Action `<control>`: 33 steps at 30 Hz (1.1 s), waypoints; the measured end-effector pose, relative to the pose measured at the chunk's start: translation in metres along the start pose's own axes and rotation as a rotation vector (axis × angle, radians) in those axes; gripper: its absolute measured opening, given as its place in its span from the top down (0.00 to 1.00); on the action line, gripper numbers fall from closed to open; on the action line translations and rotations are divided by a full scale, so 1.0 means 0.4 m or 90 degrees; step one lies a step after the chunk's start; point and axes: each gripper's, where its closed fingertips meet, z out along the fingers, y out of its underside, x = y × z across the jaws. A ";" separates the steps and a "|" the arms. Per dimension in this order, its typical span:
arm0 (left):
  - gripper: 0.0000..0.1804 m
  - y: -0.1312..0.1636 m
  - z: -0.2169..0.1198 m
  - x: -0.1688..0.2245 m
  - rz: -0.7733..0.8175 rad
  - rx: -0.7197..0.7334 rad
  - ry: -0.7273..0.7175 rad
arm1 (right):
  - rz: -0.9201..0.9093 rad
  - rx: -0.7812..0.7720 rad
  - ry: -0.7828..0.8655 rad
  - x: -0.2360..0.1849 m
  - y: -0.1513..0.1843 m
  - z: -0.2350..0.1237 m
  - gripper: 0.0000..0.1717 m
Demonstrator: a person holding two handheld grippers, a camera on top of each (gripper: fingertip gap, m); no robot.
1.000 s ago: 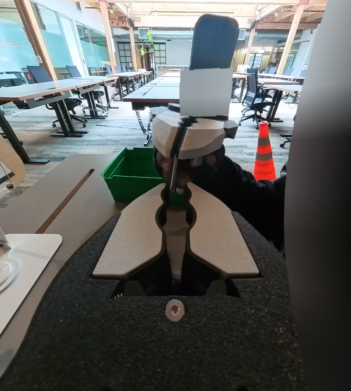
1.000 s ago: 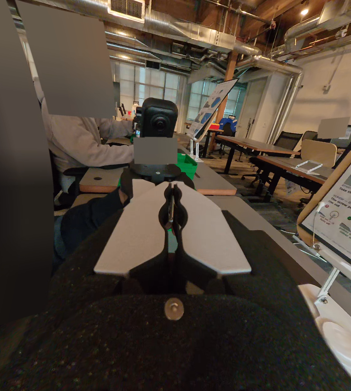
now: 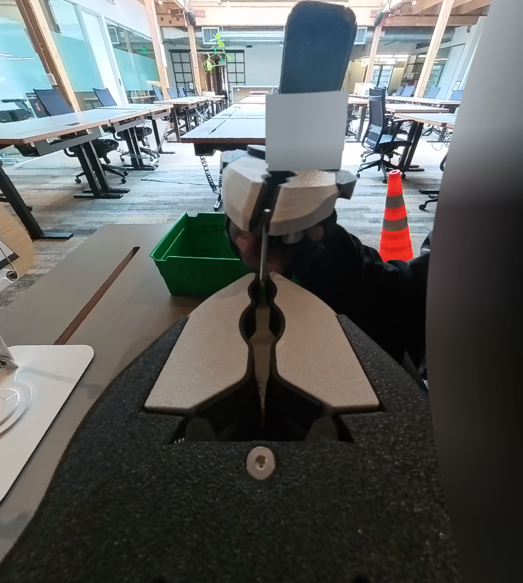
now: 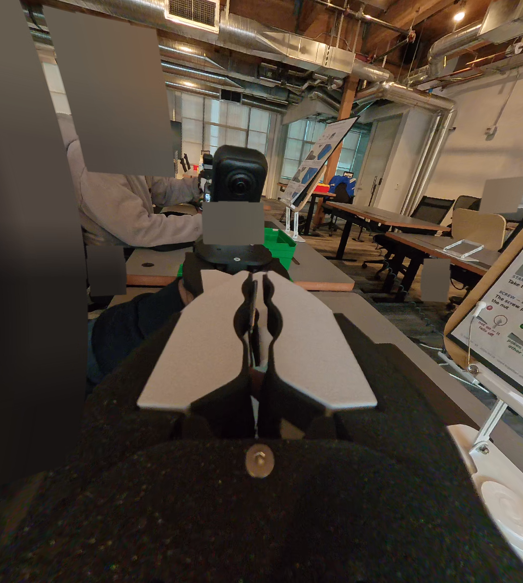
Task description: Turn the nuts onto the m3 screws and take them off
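In the left wrist view my left gripper (image 3: 262,277) is shut on the lower end of a long thin metal screw (image 3: 264,243). The screw runs up into the slot of my right gripper (image 3: 269,202), which faces me above a gloved hand. In the right wrist view my right gripper (image 4: 257,279) stands slightly open. The screw (image 4: 254,303) shows as a dark sliver against the left finger (image 4: 216,321), with a gap to the right finger. The left gripper's camera (image 4: 239,178) sits straight ahead. I cannot make out a nut.
A green bin (image 3: 190,262) stands on the dark table (image 3: 80,284) behind the grippers, and it shows in the right wrist view (image 4: 280,243). An instruction board on a white stand (image 3: 17,394) is at the left, also (image 4: 506,315). An orange cone (image 3: 394,217) stands on the floor. A person in a grey hoodie (image 4: 127,205) sits at another desk. Some 5 centimetres of space lies between my two pairs of fingers.
My left gripper's fingers have closed from open onto the screw's lower end. My right gripper's fingers, shut on the screw before, have parted a little.
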 end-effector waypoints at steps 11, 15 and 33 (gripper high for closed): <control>1.00 -0.008 -0.020 -0.035 -0.020 0.101 -0.074 | -0.022 -0.016 0.004 -0.008 -0.031 -0.045 0.83; 1.00 0.054 -0.036 -0.015 -0.036 0.107 -0.076 | -0.028 -0.043 0.014 -0.020 -0.030 -0.045 0.84; 0.99 0.333 -0.112 0.096 -0.088 0.088 -0.030 | 0.039 -0.666 -0.049 -0.140 0.458 -0.225 0.77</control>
